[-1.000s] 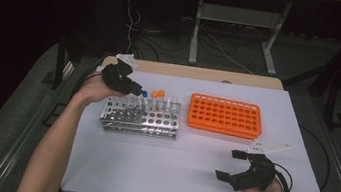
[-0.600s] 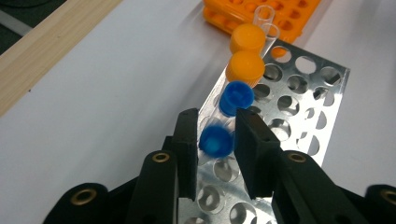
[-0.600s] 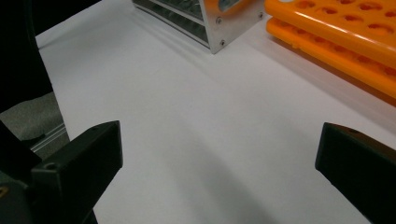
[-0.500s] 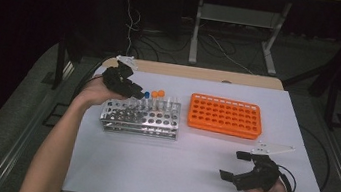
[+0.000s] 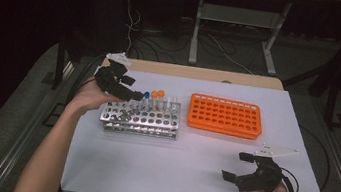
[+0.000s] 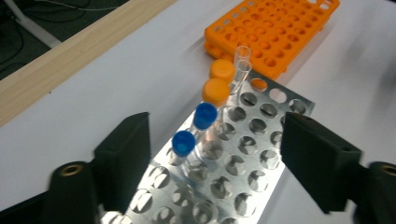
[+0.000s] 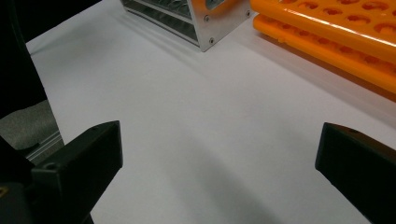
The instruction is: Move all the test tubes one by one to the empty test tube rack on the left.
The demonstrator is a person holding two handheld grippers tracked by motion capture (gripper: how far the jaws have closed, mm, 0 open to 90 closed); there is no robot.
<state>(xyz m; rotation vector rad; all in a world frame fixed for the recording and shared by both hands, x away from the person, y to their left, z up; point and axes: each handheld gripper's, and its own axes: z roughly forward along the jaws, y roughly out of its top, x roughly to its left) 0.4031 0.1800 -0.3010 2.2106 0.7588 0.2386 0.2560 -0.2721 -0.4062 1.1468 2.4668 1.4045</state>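
Note:
A metal tube rack (image 5: 140, 119) (image 6: 243, 168) stands left of centre on the white table, with blue-capped tubes (image 6: 184, 142), orange-capped tubes (image 6: 216, 91) and uncapped clear tubes (image 6: 242, 60) along its far row. My left gripper (image 5: 131, 88) (image 6: 215, 158) hovers over the rack's far left corner. Its jaws have just been opening and stand wide either side of the blue-capped tubes without touching them. An empty orange rack (image 5: 225, 115) (image 7: 336, 28) lies to the right. My right gripper (image 5: 238, 167) (image 7: 219, 163) rests low near the front right, open, with bare table between its jaws.
A wooden strip (image 5: 192, 72) runs along the table's far edge. Cables and metal stand legs (image 5: 197, 24) lie on the dark floor beyond. The white tabletop (image 5: 188, 169) stretches between the racks and the front edge.
My left gripper's jaws have opened and it has lifted a little off the blue-capped tube, which stays in the rack. The right hand has stayed put.

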